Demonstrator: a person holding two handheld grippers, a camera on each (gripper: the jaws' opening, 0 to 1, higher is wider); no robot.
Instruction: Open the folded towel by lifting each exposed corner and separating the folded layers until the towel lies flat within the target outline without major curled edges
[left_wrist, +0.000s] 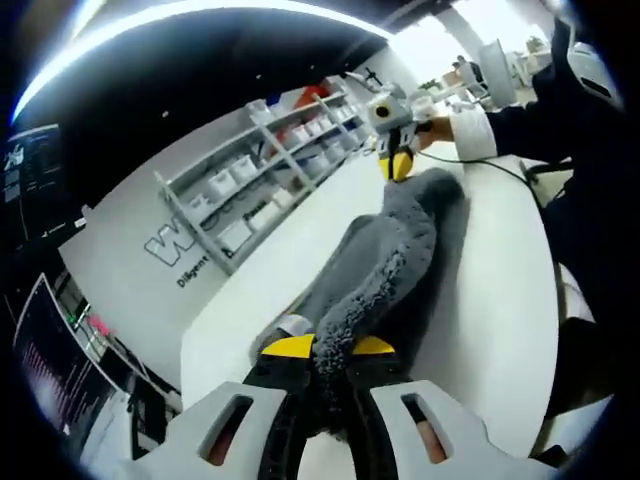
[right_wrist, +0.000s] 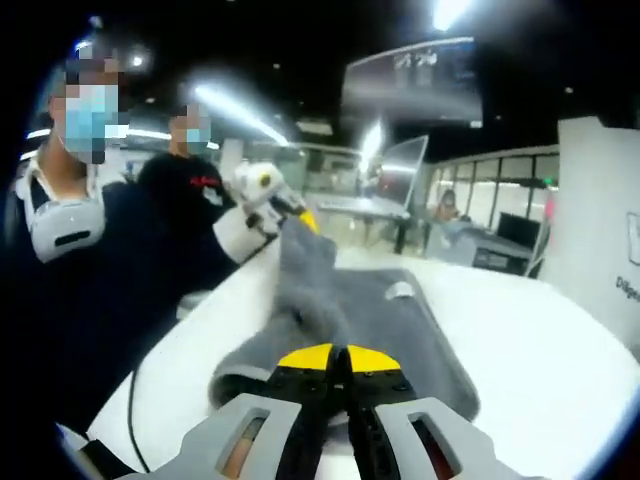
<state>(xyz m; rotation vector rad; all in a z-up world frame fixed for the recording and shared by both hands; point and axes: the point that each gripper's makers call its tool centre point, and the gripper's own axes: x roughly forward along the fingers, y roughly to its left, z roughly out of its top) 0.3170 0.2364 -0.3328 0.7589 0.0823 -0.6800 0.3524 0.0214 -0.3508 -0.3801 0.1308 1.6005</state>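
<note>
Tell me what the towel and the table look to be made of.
Towel: grey plush fabric, likely microfibre or fleece; fuzzy, tufted pile along its lifted edge. Table: smooth white surface, maybe laminate; slight sheen, no grain.

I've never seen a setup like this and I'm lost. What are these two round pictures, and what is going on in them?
There is no robot here. A person holds a two-jaw claw in each hand, and a fisheye camera rides on each claw, looking along its jaws.

In the left gripper view, the left claw is shut on one end of a grey towel; the right claw grips the far end. The right gripper view shows the reverse: the right claw up close, the left claw far off, lifting its end.

The towel lies partly bunched on a white table. Shelves stand along the wall behind.
</note>
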